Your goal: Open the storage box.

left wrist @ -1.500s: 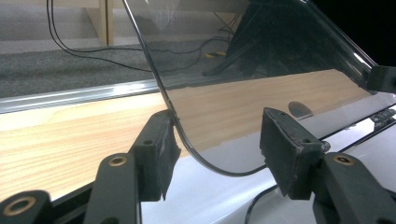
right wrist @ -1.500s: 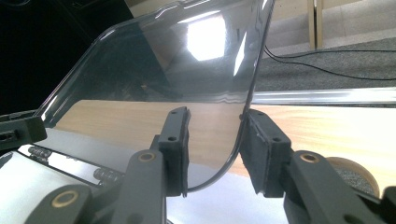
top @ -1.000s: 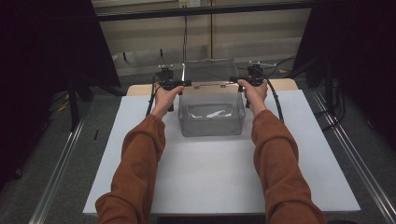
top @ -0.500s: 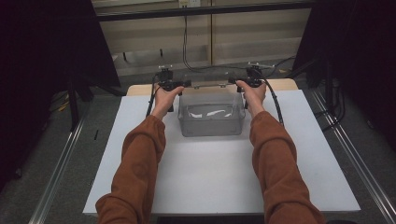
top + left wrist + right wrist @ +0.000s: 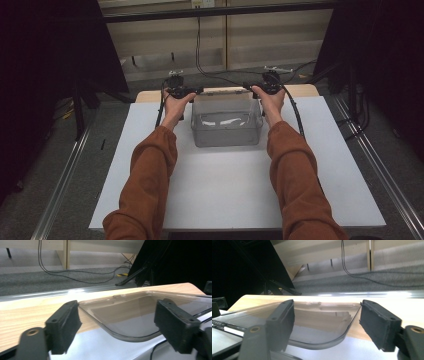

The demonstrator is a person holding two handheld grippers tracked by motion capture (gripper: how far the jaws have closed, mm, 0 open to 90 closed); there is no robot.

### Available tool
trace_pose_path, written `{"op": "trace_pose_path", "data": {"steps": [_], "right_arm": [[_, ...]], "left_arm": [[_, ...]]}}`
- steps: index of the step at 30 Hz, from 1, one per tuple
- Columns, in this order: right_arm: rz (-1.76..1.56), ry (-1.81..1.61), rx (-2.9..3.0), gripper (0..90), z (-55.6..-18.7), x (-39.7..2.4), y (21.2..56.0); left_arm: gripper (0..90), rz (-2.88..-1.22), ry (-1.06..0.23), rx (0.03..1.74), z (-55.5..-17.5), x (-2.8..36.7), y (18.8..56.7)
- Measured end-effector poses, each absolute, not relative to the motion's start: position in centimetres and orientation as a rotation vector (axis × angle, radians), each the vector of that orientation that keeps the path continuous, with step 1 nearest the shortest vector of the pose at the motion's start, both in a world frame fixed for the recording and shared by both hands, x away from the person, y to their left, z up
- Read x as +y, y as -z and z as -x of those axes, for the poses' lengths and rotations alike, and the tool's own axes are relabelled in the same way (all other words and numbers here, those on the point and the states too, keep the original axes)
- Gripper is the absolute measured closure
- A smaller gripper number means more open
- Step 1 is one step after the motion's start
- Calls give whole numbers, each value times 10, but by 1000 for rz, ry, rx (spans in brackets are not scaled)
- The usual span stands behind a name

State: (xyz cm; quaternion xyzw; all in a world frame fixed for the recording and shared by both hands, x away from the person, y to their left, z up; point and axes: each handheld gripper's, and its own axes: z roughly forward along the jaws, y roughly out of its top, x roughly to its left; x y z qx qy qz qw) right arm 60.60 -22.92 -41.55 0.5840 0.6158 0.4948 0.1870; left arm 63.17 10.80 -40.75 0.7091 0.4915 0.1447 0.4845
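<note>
A clear plastic bin (image 5: 227, 122) sits on the white tabletop (image 5: 230, 190), toward its far edge and about midway across, with a strip of bare wood showing just behind it. The person's two hands flank the bin's far corners: the left gripper (image 5: 187, 91) is at the far left corner and the right gripper (image 5: 256, 89) at the far right corner, each with a black cable trailing away from it. In the left gripper view, the jaws stand wide apart with the bin's rounded rim corner (image 5: 125, 315) lying between them; the pads do not press on it, and the jaws have just been opening. In the right gripper view, the same holds: the jaws are spread, the transparent rim (image 5: 322, 322) curves through the gap between them without being pinched, and these jaws too have just been opening. Both orange sleeves (image 5: 150, 175) reach forward from the near side of the tabletop.
</note>
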Motion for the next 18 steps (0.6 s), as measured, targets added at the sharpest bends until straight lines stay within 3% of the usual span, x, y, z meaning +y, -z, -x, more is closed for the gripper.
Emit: {"op": "trace_pose_path", "data": {"steps": [12, 18], "right_arm": [[-1494, -1395, 1723, 72, -587, -234, 411], [-1398, -1346, 1739, 53, -578, -231, 408]], "left_arm": [[84, -1762, -461, 1086, -620, 114, 402], [81, -1726, -480, 1035, -609, 110, 396]]}}
